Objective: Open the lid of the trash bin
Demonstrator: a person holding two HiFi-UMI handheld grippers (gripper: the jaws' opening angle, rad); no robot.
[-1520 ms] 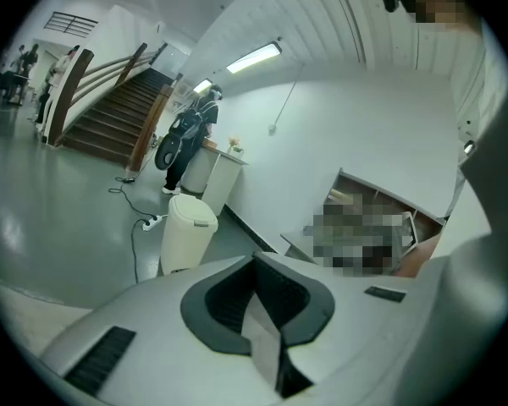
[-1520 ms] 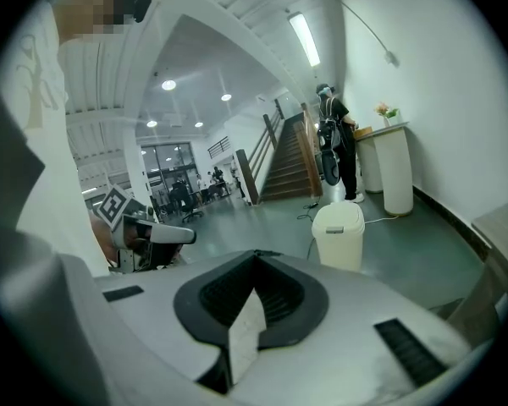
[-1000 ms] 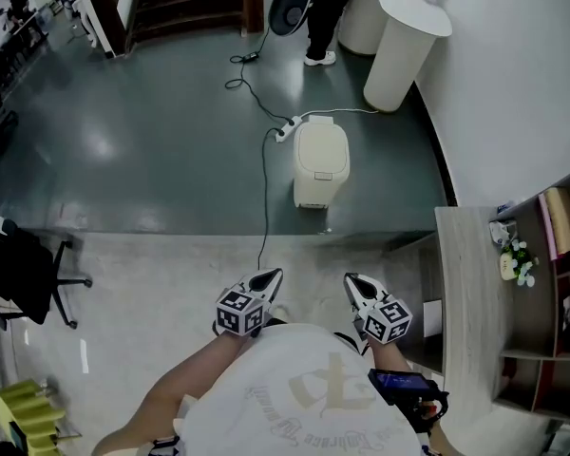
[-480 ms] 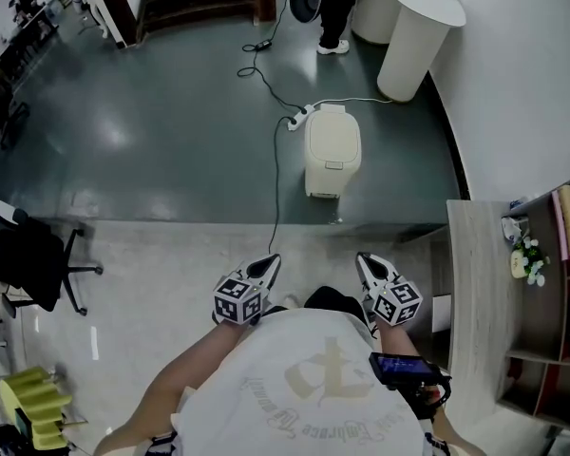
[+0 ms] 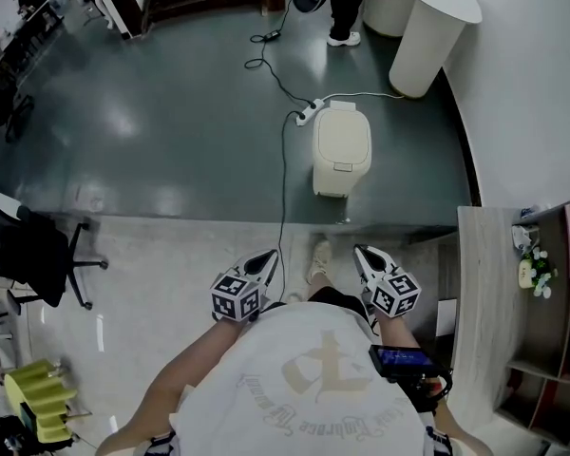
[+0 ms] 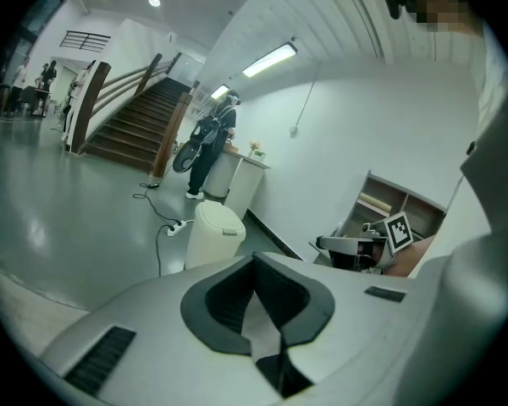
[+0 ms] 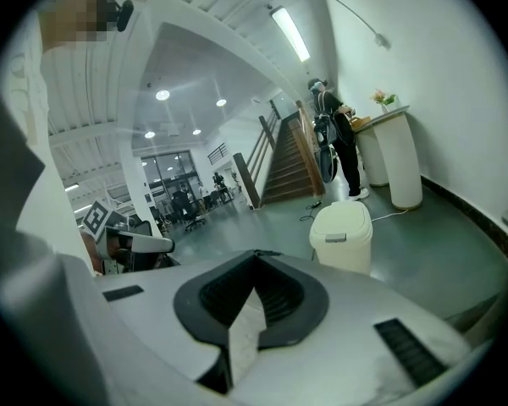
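Observation:
The cream trash bin [image 5: 342,147] stands on the dark floor ahead with its lid down. It also shows in the left gripper view [image 6: 213,233] and the right gripper view [image 7: 342,237]. My left gripper [image 5: 267,260] and right gripper [image 5: 362,255] are held close to my body, well short of the bin, pointing toward it. Both are shut with nothing between the jaws, as seen for the left gripper [image 6: 254,257] and the right gripper [image 7: 256,253] in their own views.
A power strip [image 5: 310,114] and its cable [image 5: 284,188] lie left of the bin. A white round pedestal [image 5: 433,28] and a standing person [image 5: 345,8] are behind it. A floor step edge [image 5: 171,218], an office chair [image 5: 40,255] and a wooden shelf unit [image 5: 489,293] are also in view.
The view has shifted forward and the bin sits a little further right and higher in the head view. A shoe now shows between the grippers. Both grippers stay shut near my body.

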